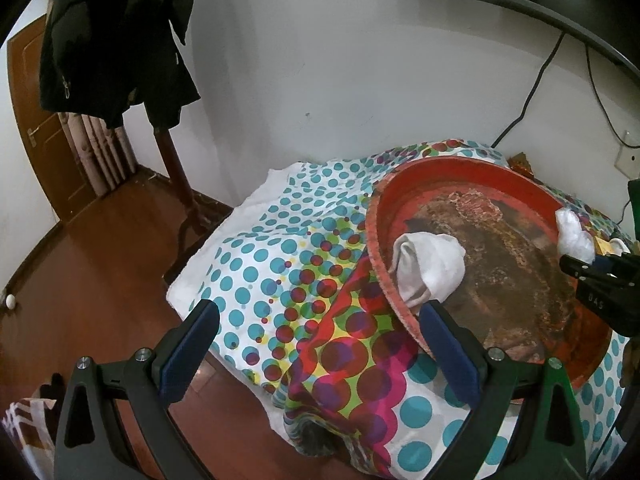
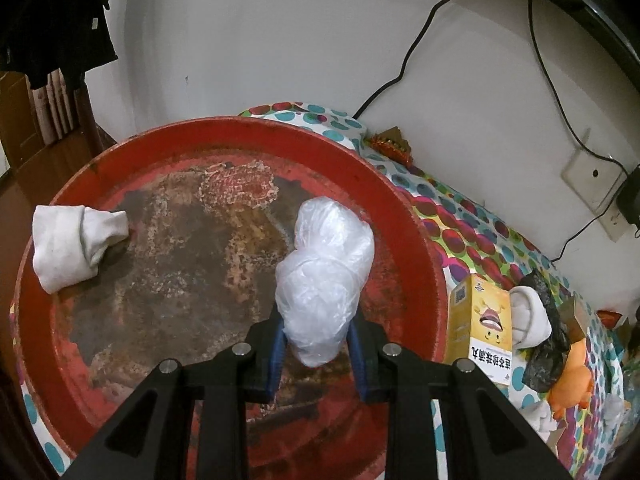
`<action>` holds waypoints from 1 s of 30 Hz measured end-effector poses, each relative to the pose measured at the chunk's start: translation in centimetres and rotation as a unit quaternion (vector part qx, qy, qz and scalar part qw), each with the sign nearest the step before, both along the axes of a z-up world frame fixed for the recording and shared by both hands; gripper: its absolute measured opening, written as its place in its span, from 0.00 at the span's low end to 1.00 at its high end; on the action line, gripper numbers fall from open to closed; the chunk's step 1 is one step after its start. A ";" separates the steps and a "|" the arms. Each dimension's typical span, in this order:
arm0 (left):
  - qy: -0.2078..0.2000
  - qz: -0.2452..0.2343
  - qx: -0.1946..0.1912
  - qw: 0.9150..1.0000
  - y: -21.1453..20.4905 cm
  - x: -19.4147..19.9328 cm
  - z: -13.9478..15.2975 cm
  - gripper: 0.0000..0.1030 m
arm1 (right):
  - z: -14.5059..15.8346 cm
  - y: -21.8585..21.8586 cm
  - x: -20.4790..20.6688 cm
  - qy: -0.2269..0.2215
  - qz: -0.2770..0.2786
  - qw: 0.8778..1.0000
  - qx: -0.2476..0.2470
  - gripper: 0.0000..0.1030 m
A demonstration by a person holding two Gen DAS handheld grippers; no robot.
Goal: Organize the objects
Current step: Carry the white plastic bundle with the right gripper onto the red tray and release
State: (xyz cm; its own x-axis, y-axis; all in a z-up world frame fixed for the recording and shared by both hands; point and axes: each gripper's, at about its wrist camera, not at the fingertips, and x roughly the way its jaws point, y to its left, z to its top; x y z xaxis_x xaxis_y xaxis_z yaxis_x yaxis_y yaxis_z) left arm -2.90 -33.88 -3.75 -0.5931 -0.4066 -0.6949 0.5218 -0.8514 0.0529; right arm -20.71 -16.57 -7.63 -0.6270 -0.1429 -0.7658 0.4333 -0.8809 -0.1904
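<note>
A worn red round tray point(image 2: 416, 216) lies on a dotted cloth point(image 1: 280, 248). A rolled white sock point(image 2: 68, 248) lies at its left edge; it also shows in the left wrist view point(image 1: 428, 268). My right gripper point(image 2: 316, 344) is shut on a crumpled clear plastic bag point(image 2: 328, 264) and holds it over the tray's right half; the bag also shows in the left wrist view point(image 1: 574, 232). My left gripper point(image 1: 316, 336) is open and empty, just in front of the tray's near rim point(image 1: 380, 272).
Right of the tray lie a yellow box point(image 2: 480, 320), a white sock point(image 2: 528, 320), a black bag point(image 2: 544, 360) and an orange toy point(image 2: 572, 384). Cables point(image 2: 404, 64) hang down the white wall. A coat stand point(image 1: 120, 36) and a door point(image 1: 36, 128) are at the left.
</note>
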 end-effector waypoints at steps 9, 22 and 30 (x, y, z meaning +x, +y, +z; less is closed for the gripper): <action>-0.007 -0.002 0.001 1.000 0.1 -0.2 -0.3 0.97 | -0.7 -0.1 -0.6 -0.016 -0.002 1.000 -0.004 0.28; -0.010 -0.004 0.004 1.000 0.0 -0.2 -0.7 0.97 | -0.7 0.1 -0.8 -0.006 -0.009 1.000 0.008 0.32; -0.011 0.000 0.004 1.000 -0.1 -0.4 -0.9 0.97 | 0.5 0.6 -0.2 0.014 -0.013 1.000 0.018 0.41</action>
State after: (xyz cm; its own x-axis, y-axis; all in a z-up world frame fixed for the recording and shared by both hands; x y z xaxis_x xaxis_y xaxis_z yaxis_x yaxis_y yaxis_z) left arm -3.30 -33.93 -4.61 -0.5779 -0.4010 -0.7108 0.5211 -0.8516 0.0568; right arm -20.86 -16.01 -7.14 -0.6511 -0.1000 -0.7524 0.4050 -0.8842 -0.2330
